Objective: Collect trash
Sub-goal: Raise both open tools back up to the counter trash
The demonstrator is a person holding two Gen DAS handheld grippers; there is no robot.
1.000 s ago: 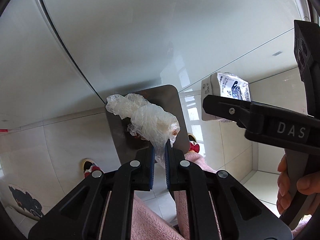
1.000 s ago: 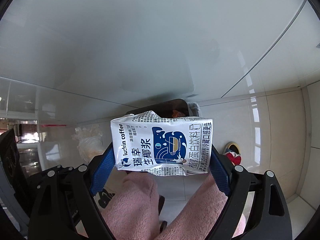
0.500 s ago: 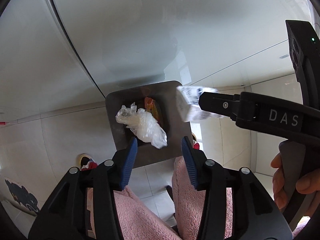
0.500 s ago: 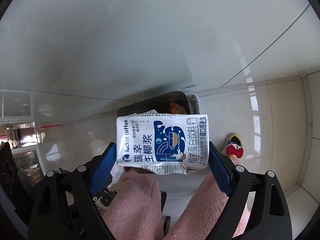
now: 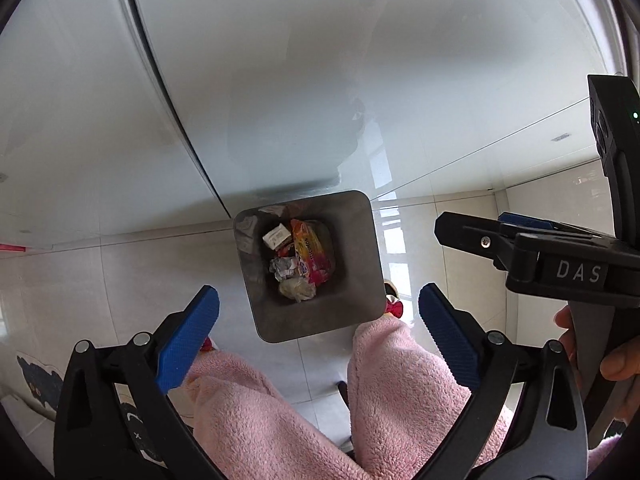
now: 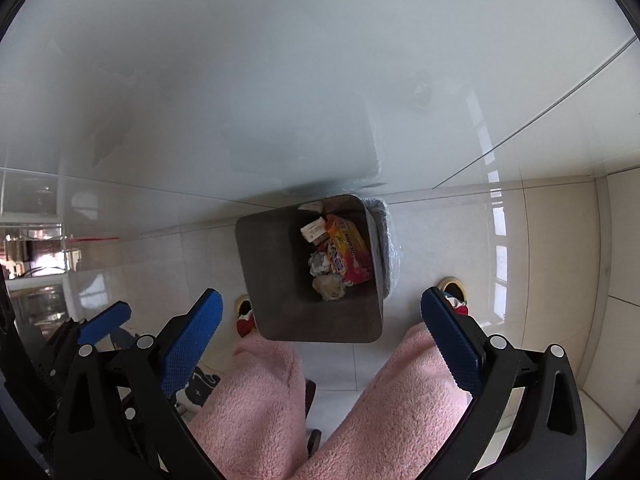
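A grey square trash bin stands on the tiled floor below the white table edge; it also shows in the right wrist view. Inside lie an orange-pink candy pack, a small white box, crumpled paper and a crumpled plastic glove. The same candy pack and glove show in the right wrist view. The coffee carton is not visible. My left gripper is open and empty above the bin. My right gripper is open and empty above it too, and appears in the left wrist view.
The glossy white table top fills the upper half of both views. The person's legs in pink fleece trousers and slippers stand beside the bin. A cat-print mat lies at the lower left.
My left gripper opened and the plastic glove fell into the bin. My right gripper opened and the coffee carton left it; the carton is out of sight now.
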